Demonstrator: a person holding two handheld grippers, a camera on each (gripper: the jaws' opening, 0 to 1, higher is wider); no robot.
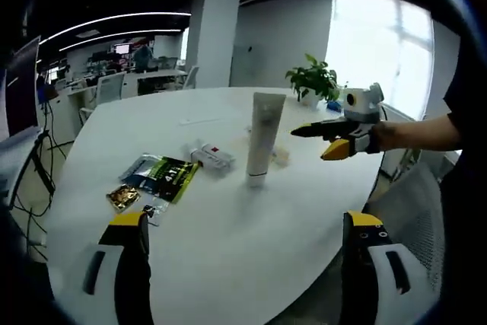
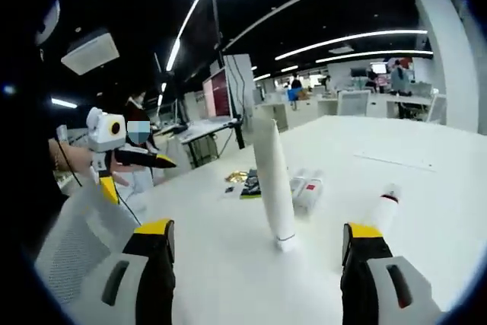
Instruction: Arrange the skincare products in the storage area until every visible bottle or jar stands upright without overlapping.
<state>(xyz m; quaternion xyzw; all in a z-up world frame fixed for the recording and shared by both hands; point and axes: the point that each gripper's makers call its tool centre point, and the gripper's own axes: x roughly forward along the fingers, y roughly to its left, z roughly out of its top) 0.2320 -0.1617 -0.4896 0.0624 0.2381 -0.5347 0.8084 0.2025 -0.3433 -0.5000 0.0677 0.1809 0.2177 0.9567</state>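
The white tube point(image 1: 262, 139) stands upright on its cap near the middle of the bench point(image 1: 228, 264), and the sachets point(image 1: 163, 176) and a small box point(image 1: 213, 157) lie flat beside it. It looks light, soft and easy to tip. A hold low on its body seems safest. The left gripper point(image 1: 247, 245) and the right gripper point(image 2: 259, 253) both have their fingers open and empty.

left tool point(image 1: 243, 237) open, right tool point(image 2: 255, 245) open

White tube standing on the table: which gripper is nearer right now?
Right gripper, apparently: it hovers just beside the white tube. Left gripper is held off the table's edge.
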